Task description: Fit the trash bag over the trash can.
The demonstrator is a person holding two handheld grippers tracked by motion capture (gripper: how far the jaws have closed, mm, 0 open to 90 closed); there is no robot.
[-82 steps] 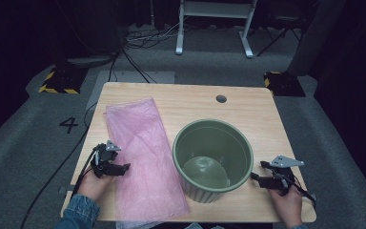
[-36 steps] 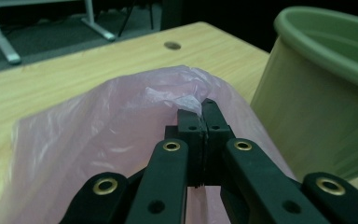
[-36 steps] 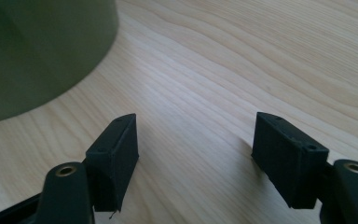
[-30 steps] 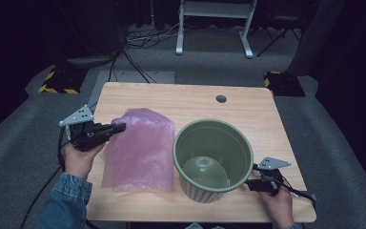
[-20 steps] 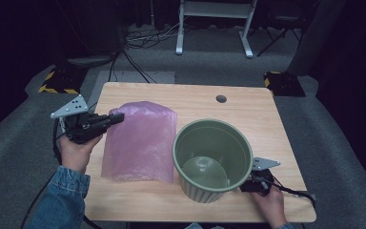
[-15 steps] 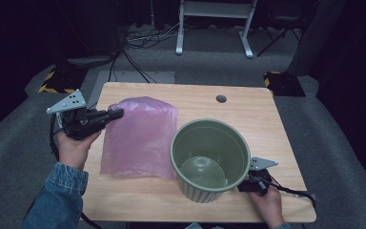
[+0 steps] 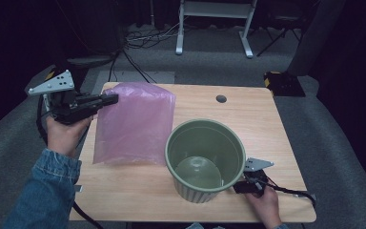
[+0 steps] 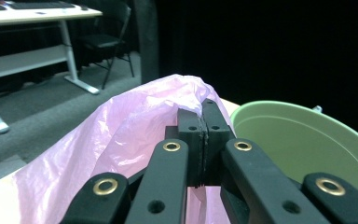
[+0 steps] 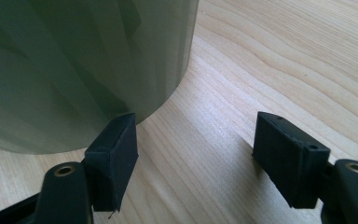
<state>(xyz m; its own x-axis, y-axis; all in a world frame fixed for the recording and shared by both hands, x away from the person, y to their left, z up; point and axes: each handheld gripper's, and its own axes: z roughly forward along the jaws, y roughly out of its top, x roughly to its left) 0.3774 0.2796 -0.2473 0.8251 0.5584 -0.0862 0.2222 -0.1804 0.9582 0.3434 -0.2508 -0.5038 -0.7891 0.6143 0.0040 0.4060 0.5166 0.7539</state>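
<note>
Film of a thin, crinkled pink plastic bag (image 7: 133, 126) hangs pinched in the left hand-held gripper (image 7: 106, 100) above the pale wooden table (image 7: 276, 129), while the right hand-held gripper (image 9: 193, 154) gapes, one pad seemingly touching the ribbed green round pot (image 7: 205, 160).

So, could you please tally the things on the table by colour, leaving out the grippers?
Pink: 1, the plastic bag
Green: 1, the bin
Total: 2
</note>
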